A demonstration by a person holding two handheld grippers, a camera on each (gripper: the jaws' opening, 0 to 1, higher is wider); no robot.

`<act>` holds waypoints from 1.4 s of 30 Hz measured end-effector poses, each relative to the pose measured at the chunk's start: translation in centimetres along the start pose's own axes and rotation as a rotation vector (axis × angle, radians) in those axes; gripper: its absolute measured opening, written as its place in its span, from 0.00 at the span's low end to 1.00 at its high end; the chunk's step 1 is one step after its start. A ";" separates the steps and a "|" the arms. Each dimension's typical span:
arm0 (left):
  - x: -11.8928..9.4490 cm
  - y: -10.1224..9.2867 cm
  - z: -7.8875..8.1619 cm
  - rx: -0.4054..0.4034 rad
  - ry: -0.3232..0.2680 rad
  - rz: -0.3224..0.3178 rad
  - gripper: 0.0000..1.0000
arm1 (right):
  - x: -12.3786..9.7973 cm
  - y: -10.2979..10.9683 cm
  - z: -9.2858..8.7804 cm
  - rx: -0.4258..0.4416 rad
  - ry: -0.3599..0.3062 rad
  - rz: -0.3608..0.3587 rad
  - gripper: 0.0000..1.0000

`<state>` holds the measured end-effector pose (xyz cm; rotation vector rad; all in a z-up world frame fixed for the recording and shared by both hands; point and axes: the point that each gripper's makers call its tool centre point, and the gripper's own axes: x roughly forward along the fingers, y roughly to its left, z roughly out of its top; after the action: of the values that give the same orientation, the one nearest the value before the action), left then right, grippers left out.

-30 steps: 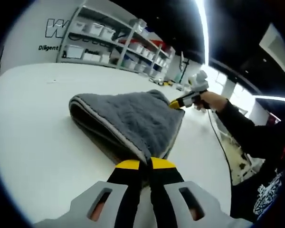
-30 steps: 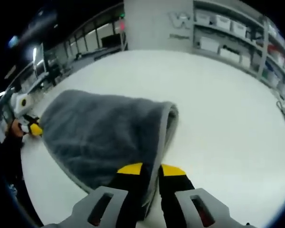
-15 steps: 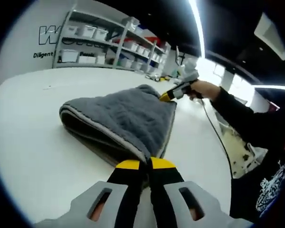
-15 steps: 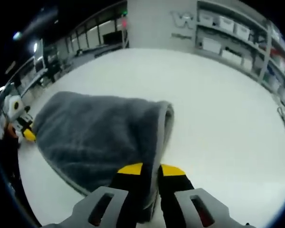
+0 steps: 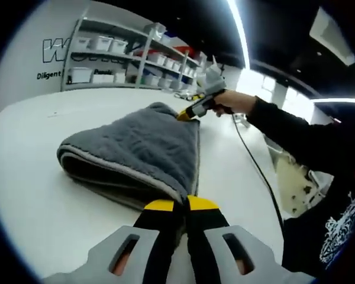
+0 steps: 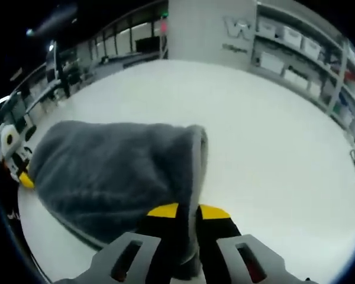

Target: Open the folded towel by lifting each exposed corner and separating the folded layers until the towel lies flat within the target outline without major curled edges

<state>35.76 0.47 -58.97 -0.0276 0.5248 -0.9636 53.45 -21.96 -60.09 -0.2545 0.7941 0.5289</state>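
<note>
Left gripper view: left gripper (image 5: 180,205), fingers clenched on near corner of thick grey plush folded towel (image 5: 142,148), which lies on white bench (image 5: 29,177). Right gripper (image 5: 186,114) grips towel's far corner.

Right gripper view: right gripper (image 6: 187,211) fingers clamped on towel (image 6: 112,171) edge; left gripper (image 6: 25,179) at towel's far-left corner, bench (image 6: 272,165) beyond.
</note>
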 end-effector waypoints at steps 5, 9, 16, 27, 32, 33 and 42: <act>0.3 -0.8 -0.1 0.038 -0.003 0.004 0.03 | 0.4 0.2 0.4 -0.039 0.006 -0.013 0.06; 0.5 -1.4 -0.1 0.077 -0.001 0.020 0.03 | 0.9 0.2 0.9 -0.074 0.026 -0.028 0.06; 1.0 -2.5 -0.2 0.107 -0.006 0.013 0.03 | 2.3 0.5 2.5 -0.170 0.056 -0.063 0.05; 1.8 -3.6 0.0 0.166 -0.005 0.023 0.03 | 4.4 1.0 4.7 -0.244 0.073 -0.074 0.04; 2.1 -3.9 0.0 0.193 -0.012 0.035 0.03 | 5.4 1.7 5.8 -0.334 0.091 -0.088 0.03; 2.1 -4.0 0.0 0.193 -0.014 0.036 0.03 | 5.5 1.8 6.0 -0.345 0.092 -0.091 0.03; 3.2 -5.0 0.2 0.226 -0.017 0.041 0.03 | 7.1 2.6 7.7 -0.393 0.086 -0.099 0.03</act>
<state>33.41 -5.02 -58.87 0.1775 0.3967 -0.9766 60.85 -14.09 -60.10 -0.6799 0.7522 0.5808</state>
